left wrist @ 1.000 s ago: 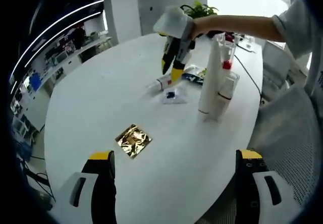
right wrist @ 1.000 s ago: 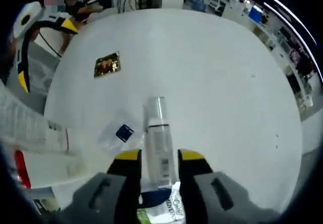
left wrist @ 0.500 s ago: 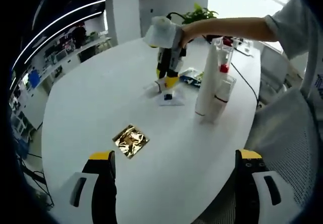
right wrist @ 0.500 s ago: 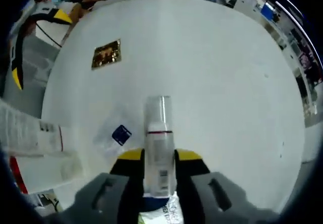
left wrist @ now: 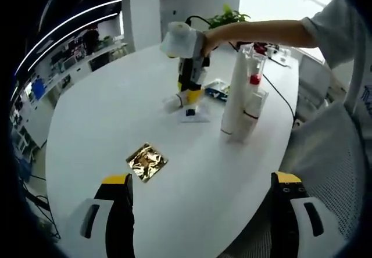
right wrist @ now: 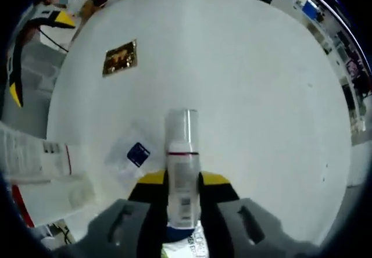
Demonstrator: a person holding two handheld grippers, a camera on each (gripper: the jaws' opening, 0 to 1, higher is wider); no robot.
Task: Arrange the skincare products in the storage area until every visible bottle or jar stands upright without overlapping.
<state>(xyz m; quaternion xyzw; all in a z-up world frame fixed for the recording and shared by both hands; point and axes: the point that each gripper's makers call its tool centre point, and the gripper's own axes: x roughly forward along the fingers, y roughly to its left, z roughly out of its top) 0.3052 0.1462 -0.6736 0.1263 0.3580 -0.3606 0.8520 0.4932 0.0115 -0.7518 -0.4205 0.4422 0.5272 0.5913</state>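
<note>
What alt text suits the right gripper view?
The right gripper has its jaws closed on a small clear-capped bottle lying on a white table. A clear sachet lies beside it, a gold packet farther off.

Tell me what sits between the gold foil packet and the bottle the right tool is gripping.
Right gripper view: between the gold foil packet and the bottle in the right tool, mostly bare table, with a clear sachet with a blue square beside the bottle.
</note>
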